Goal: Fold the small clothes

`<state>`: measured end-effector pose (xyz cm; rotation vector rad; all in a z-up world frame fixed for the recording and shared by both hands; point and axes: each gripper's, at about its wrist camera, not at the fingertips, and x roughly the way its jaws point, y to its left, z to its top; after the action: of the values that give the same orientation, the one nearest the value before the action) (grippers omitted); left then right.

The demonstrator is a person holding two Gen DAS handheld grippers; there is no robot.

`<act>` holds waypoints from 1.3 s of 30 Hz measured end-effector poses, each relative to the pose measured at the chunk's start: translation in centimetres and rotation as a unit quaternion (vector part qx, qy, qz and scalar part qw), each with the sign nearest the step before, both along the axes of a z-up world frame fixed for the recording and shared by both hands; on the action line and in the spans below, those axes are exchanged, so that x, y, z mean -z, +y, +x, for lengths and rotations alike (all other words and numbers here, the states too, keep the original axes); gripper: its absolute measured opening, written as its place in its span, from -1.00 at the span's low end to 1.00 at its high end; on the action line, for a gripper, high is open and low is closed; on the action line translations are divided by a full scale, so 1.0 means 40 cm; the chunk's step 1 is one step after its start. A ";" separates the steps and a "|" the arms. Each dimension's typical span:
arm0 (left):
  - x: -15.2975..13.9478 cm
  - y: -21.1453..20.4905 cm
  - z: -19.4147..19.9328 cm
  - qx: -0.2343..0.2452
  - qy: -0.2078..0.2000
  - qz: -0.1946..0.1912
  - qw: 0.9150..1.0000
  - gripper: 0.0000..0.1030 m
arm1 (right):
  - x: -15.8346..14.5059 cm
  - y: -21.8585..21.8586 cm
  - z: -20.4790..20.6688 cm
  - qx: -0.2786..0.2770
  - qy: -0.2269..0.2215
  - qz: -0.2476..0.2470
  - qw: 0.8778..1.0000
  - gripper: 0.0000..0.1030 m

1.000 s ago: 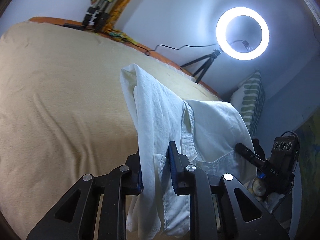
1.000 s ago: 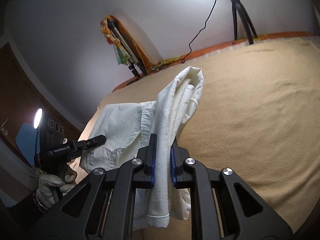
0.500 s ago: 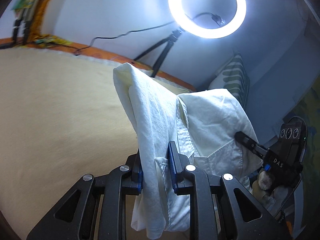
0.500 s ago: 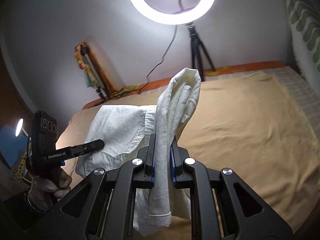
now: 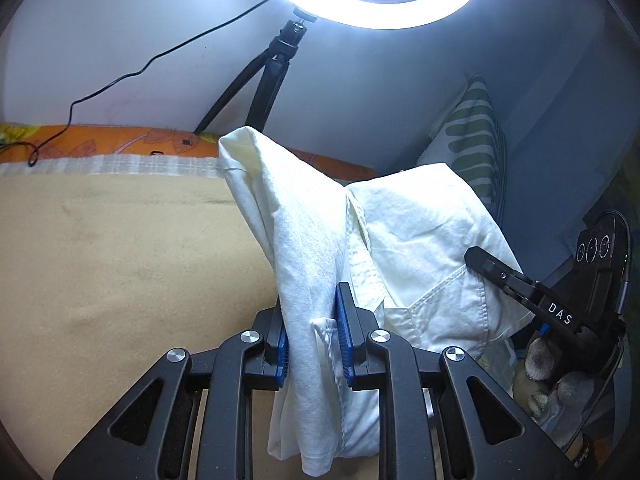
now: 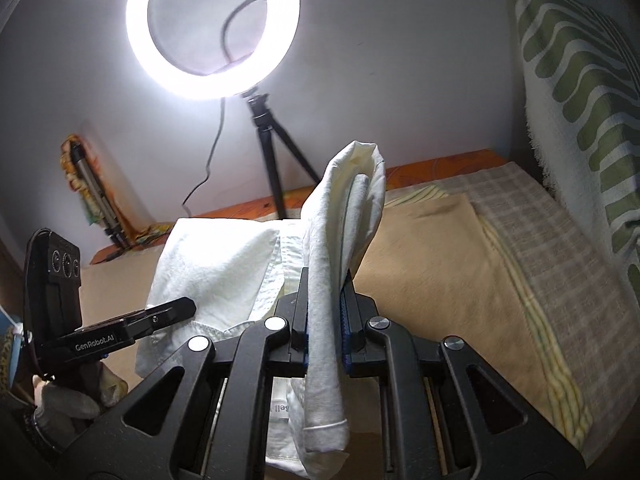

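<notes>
A small white shirt (image 5: 416,240) hangs in the air between my two grippers, above the tan bed cover (image 5: 120,264). My left gripper (image 5: 312,320) is shut on a bunched fold of it, which drapes up and over the fingers. My right gripper (image 6: 324,304) is shut on another bunched fold of the white shirt (image 6: 224,272). Each view shows the other gripper: the right one (image 5: 496,270) at the shirt's right edge, the left one (image 6: 176,308) at its left edge.
A lit ring light on a black tripod (image 6: 268,136) stands at the bed's far edge against the wall. A green-striped pillow (image 6: 580,92) leans at the right. A checked cloth (image 6: 560,264) covers the bed's right end. A second tripod (image 6: 96,208) leans in the far left corner.
Both grippers have swung round with the shirt still held; the ring light and pillow have come into the middle of both views. The grip on the shirt is unchanged.
</notes>
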<state>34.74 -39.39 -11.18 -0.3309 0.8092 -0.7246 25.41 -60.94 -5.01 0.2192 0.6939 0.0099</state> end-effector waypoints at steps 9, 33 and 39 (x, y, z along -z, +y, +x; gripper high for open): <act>0.035 -0.057 0.029 -0.016 -0.002 0.067 0.998 -0.65 | 0.055 -0.031 0.088 0.022 0.018 -0.042 0.999 -0.77; -0.080 0.006 -0.080 -0.046 -0.030 0.140 0.989 -0.10 | -0.045 0.007 -0.009 0.108 0.032 -0.131 0.985 -0.08; -0.154 0.060 -0.168 -0.050 -0.063 0.133 0.988 -0.10 | -0.119 0.072 -0.090 0.109 0.018 -0.132 0.985 -0.08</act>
<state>28.01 -37.01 -5.01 -0.0837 0.7538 -0.5293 21.81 -58.07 -0.26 0.0397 0.6958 -0.2955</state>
